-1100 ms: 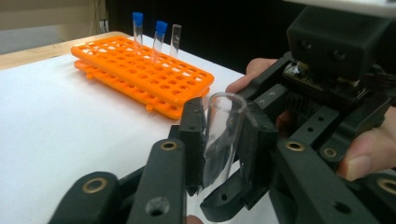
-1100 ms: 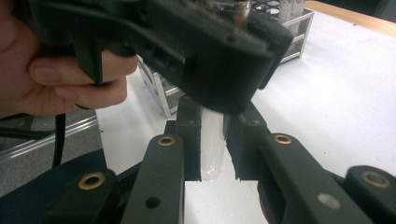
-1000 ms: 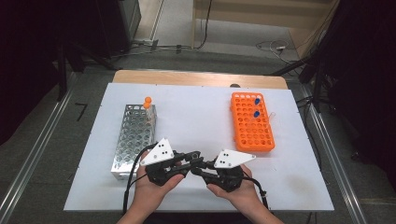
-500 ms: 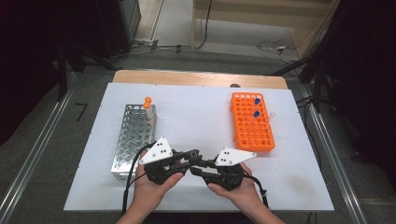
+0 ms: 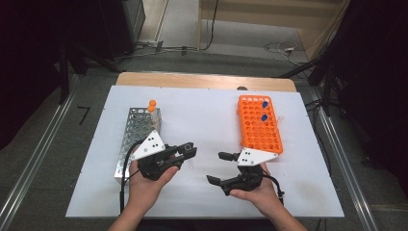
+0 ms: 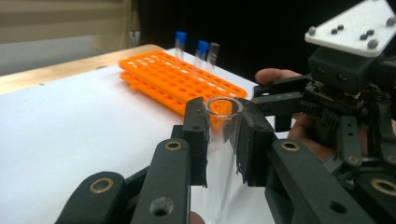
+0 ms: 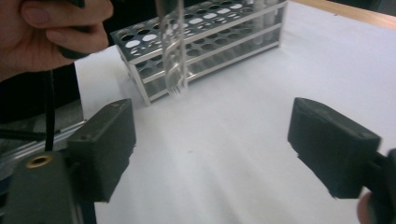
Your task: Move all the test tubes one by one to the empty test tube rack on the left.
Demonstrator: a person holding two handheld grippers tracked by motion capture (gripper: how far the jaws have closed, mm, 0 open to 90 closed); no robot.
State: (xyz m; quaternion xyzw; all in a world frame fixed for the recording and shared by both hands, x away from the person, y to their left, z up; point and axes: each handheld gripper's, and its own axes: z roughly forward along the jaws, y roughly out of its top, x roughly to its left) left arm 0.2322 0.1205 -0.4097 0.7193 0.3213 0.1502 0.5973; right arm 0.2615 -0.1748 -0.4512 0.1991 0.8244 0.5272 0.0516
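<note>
The left gripper [image 6: 223, 135] pinches a clear test tube [image 6: 219, 154], standing upright above the table [image 5: 202, 115]. The right gripper [image 5: 222, 168] is spread wide, just beside it, facing the tube, with the orange rack [image 5: 260, 124] behind

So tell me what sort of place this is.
Probably a lab bench set up for recording: a white table carries an orange tube rack and a metal tube rack, and the left gripper holds a clear uncapped tube.
</note>
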